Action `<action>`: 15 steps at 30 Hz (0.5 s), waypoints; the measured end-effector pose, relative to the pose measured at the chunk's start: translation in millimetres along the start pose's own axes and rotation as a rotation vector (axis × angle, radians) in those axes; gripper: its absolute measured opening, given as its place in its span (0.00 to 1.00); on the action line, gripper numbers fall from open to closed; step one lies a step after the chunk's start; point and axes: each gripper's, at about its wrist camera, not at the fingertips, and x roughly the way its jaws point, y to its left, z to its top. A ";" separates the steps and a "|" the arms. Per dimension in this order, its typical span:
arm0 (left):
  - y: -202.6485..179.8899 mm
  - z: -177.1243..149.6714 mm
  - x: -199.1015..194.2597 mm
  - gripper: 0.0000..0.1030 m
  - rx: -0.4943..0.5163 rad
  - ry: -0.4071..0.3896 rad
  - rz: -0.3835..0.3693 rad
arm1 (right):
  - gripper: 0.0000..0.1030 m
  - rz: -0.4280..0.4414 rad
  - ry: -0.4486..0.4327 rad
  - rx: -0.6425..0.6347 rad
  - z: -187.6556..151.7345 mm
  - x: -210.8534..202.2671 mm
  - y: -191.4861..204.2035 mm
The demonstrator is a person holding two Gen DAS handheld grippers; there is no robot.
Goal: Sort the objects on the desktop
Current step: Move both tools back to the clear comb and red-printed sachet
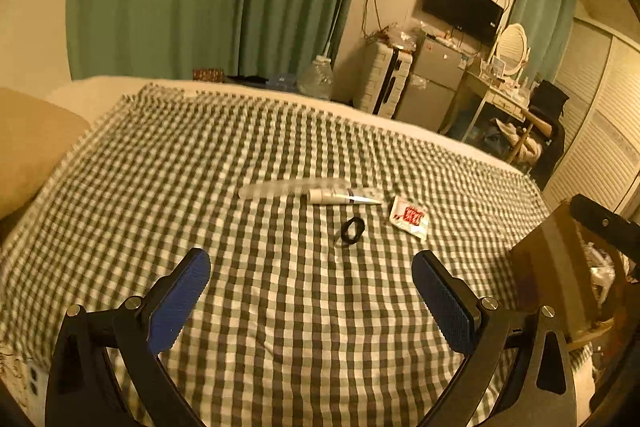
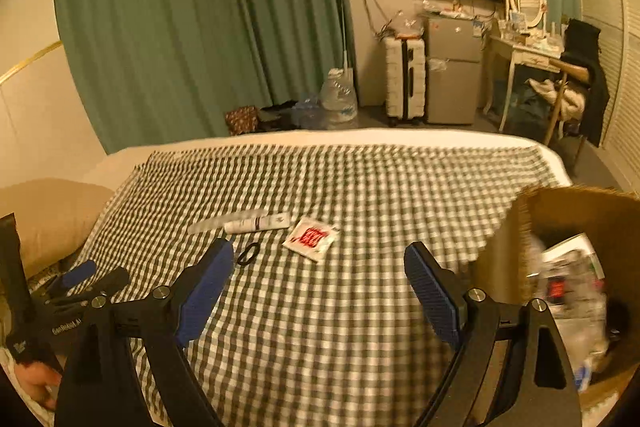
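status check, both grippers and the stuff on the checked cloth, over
Left gripper and right gripper open, empty. White tube, black ring, red-and-white sachet loose on green checked cloth. Brown cardboard box at right. Path clear.

Left black gripper [image 1: 311, 277] with blue-padded fingers [image 1: 180, 301]: spread wide, empty, angled downward. Right black gripper [image 2: 319, 279]: likewise spread, empty. Bare hand [image 2: 38, 381], blurred, apparently gripping the left handle.

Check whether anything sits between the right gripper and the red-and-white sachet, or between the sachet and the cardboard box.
Nothing visible does. The right gripper is open and empty, with only bare checked cloth between it and the sachet. From the sachet across to the cardboard box at the right, the cloth is also bare. The black ring and white tube lie to the sachet's left.
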 end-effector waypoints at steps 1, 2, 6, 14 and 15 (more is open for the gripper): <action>1.1 -1.5 11.0 1.00 0.003 0.008 -0.001 | 0.86 -0.001 0.007 0.000 -1.6 11.3 1.8; 2.2 -2.3 23.1 1.00 0.004 0.013 -0.002 | 0.86 -0.002 0.012 0.002 -2.9 21.9 2.2; 3.9 3.8 67.2 1.00 0.011 0.033 -0.015 | 0.87 -0.036 0.049 -0.004 -11.7 71.8 3.6; 44.4 25.4 159.6 1.00 -0.006 0.049 0.020 | 0.87 -0.069 0.114 0.022 -17.6 168.5 5.6; 47.4 28.2 168.0 1.00 0.012 0.045 0.021 | 0.87 -0.074 0.131 0.033 -17.2 183.1 6.4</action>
